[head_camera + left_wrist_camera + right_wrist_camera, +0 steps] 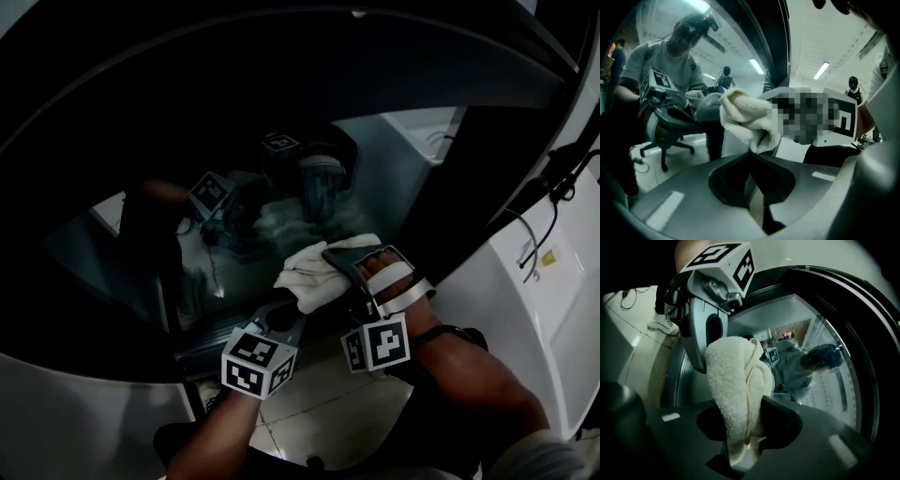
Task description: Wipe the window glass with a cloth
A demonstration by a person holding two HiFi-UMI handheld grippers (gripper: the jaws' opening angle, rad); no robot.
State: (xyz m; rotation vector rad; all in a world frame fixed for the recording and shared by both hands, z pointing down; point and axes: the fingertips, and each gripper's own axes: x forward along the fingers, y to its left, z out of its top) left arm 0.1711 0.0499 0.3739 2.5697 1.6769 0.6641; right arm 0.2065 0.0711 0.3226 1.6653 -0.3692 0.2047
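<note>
The dark curved window glass (234, 169) fills the upper head view and mirrors both grippers. A cream terry cloth (314, 272) is bunched against its lower part. My right gripper (336, 267) is shut on the cloth (733, 390), which rises folded from between its jaws (740, 427) towards the glass (825, 380). My left gripper (279, 317) sits just below and left of the cloth, close to the glass. Its jaws (752, 173) are shut with nothing in them, and the cloth (745, 117) hangs just ahead of them.
A black frame (450, 197) borders the glass, with a white body panel (525, 281) and a thin cable (536, 225) to the right. Tiled floor (328, 403) lies below my forearms. The glass reflects a person and an office chair (665, 136).
</note>
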